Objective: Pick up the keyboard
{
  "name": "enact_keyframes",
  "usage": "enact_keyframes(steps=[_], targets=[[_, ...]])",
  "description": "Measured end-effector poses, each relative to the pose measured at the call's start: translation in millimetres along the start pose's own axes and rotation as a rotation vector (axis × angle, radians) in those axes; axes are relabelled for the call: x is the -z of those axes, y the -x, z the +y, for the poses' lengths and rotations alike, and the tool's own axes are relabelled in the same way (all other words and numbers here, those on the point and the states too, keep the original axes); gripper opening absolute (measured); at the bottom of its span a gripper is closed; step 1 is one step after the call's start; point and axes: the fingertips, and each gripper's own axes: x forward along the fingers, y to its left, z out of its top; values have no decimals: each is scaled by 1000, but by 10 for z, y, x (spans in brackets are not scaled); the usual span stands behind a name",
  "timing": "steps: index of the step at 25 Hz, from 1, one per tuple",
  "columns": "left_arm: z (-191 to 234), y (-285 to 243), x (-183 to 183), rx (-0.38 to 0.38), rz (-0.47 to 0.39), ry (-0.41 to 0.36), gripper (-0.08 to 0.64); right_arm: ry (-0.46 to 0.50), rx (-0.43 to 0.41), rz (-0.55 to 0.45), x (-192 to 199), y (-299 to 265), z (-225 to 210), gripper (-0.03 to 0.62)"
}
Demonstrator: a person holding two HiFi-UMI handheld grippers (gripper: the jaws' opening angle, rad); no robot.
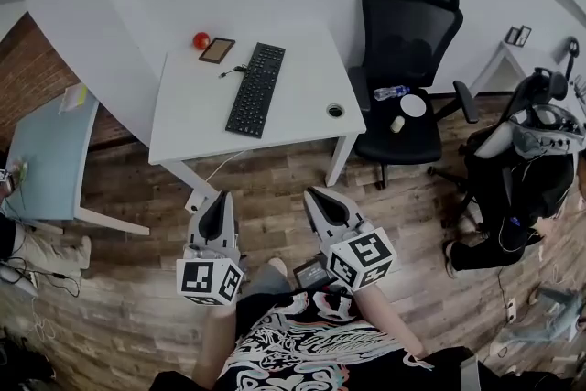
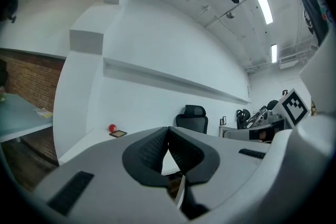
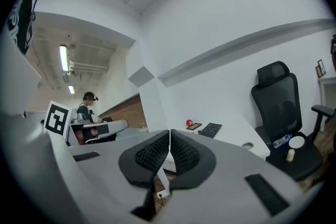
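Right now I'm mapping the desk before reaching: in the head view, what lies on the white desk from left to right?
small red ball → flat brown tablet with a dark frame → long black keyboard → round cable hole

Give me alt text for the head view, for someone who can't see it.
A black keyboard lies untouched on a white desk, near a red ball. Nearer the camera, over a wood floor, the left gripper and right gripper are shut, empty, short of the desk. A black office chair stands right of it.
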Motion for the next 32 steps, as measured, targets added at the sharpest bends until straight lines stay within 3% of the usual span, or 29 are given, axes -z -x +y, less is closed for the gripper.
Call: enact_keyframes(steps=[8, 17, 23, 28, 32], targets=[[451, -626, 24, -19, 6, 3, 18, -10, -36, 10, -61, -697, -309, 29], [1182, -1830, -24, 47, 25, 69, 18, 127, 30, 90, -256, -1976, -777, 29], [1758, -2532, -62, 65, 59, 53, 18, 23, 22, 61, -344, -2677, -1014, 29], [2155, -2859, 46, 68, 94, 54, 18, 98, 100, 121, -274, -3153, -1243, 29], [2361, -3067, 160, 101, 117, 55, 18, 73, 150, 129, -214, -3390, -1348, 29]])
